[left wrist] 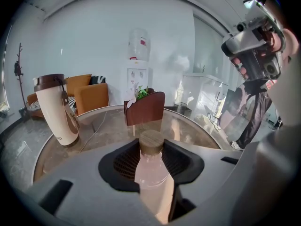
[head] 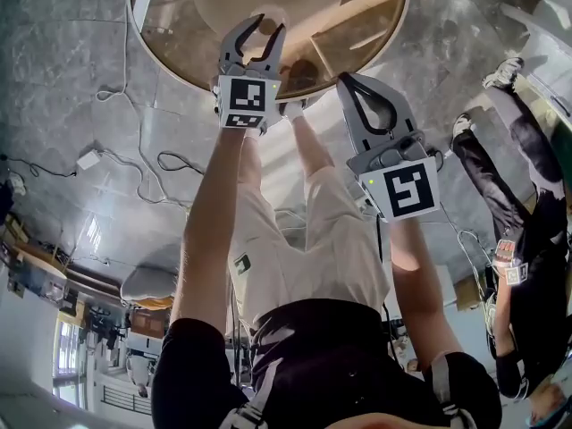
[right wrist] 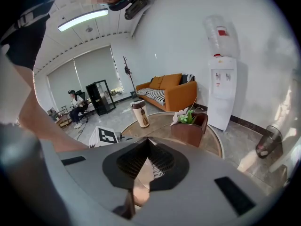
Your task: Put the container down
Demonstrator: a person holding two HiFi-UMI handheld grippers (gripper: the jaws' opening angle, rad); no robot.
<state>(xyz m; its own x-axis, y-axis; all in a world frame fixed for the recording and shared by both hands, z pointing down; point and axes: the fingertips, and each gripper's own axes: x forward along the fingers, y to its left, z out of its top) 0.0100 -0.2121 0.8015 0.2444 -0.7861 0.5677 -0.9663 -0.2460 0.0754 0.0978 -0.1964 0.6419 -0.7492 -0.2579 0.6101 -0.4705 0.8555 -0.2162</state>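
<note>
Pink container (left wrist: 151,173) with a brown cap sits between the wide jaws of the left gripper (head: 257,36).
Both jaws press on its sides, and it hangs over the near edge of the round table (left wrist: 197,131). To the right, the right gripper (right wrist: 147,141) has its 2 jaws closed together on nothing. 1 white tumbler (left wrist: 56,109) stands far left.

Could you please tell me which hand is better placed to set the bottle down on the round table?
Left. The left tongs grip the wood-capped bottle just above the round table, so they only need to lower it. The right tongs are closed and empty.
</note>
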